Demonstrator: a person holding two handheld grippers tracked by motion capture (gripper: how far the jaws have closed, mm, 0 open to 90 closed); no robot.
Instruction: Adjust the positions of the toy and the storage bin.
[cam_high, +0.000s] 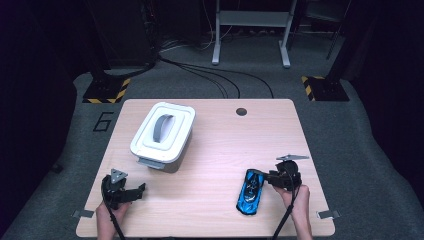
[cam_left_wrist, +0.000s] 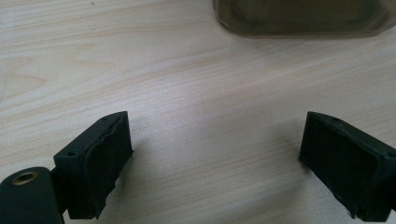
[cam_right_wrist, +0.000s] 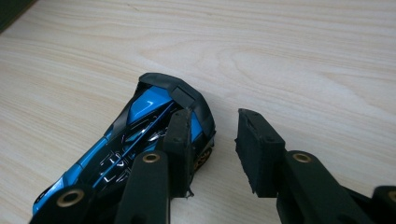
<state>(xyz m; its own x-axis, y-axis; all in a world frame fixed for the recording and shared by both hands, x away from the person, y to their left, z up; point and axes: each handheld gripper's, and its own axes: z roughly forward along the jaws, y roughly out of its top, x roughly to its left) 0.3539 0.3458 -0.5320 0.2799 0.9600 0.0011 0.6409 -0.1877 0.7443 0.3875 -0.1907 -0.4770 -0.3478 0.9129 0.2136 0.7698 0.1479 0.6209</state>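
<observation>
Starting at the left, the left gripper (cam_high: 141, 189) rests on the surface (cam_high: 210, 165), fingers (cam_left_wrist: 105, 154) spread apart with nothing between them, well left of the blue toy car (cam_high: 250, 192). That car lies near the front edge, long axis running front to back. Touching its far right flank, the right gripper (cam_right_wrist: 212, 149) has parted fingers holding nothing; one lies over the car's roof, the hand coming in from behind.

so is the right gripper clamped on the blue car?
No: in the right gripper view the toy car lies beside the right gripper, whose jaws stand apart.
</observation>
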